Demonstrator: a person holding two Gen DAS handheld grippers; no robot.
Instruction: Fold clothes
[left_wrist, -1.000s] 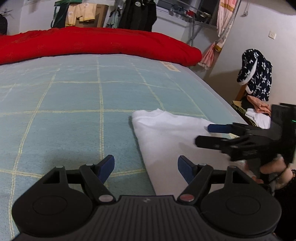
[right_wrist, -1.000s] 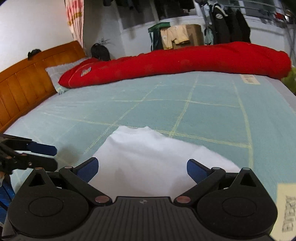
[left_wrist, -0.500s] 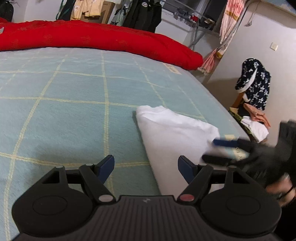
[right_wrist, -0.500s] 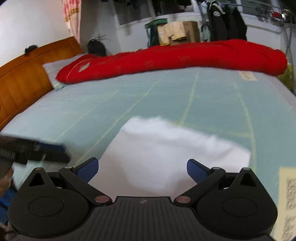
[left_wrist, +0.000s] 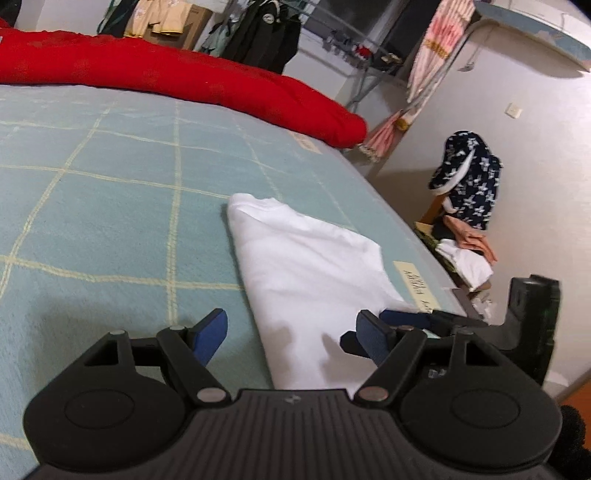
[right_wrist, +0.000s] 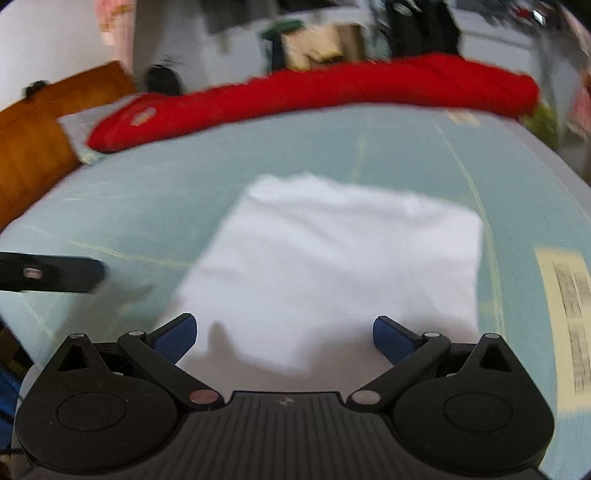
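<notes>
Folded white garment (left_wrist: 310, 266) lies flat on the bed (left_wrist: 110, 206), lower centre-right of the left wrist view, its long left edge running from mid-frame down toward my left gripper (left_wrist: 291, 332). My left fingers (left_wrist: 212, 330) stand wide apart, nothing between the pads; the left pad hangs over bare blue checked sheet, the right pad over the garment's near right part. Garment's far right corner sits near a paper label (left_wrist: 415, 286) at the bed's right edge. Beyond that edge, the floor and a heap of clothes (left_wrist: 465, 254) against the wall.

My right gripper (right_wrist: 284, 338) is also spread open and empty, both pads over the garment's near edge, seen lower centre in the blurred right wrist view. In the left wrist view its dark fingers (left_wrist: 402, 318) poke in from the lower right, at the garment's near right corner; contact I cannot tell.

Open room: broad bare sheet across the left and upper half of the left view, up to the red quilt (left_wrist: 177, 74) along the far side. Wooden headboard (right_wrist: 40, 147) bounds the bed at the left of the right view.
</notes>
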